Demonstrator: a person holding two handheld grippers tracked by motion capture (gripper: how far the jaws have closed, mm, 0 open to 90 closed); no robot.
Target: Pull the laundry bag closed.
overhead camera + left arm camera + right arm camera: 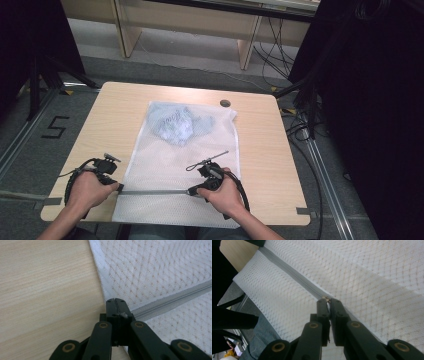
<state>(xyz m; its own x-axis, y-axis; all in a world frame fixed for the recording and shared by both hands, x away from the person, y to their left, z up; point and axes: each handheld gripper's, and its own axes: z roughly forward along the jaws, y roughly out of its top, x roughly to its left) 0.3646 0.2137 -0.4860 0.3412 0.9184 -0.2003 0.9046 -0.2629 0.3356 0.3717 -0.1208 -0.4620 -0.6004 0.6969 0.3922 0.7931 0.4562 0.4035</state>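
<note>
On the wooden surface [260, 140], the left gripper [115, 301] clenched the limp white mesh laundry bag [200, 145] at its grey zipper [155, 192]'s nine o'clock end; the right gripper [328, 300] pinched what looked like the slider, the light fabric's firmest hold.

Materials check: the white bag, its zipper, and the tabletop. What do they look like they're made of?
Bag: white synthetic mesh, probably polyester; open diamond weave lets the table show through. Zipper: grey tape with fine coil teeth, likely nylon, matte. Tabletop: light wood-grain surface, smooth and uniform, so probably laminate rather than solid wood. Both grippers, left and right, look like matte black plastic.
</note>
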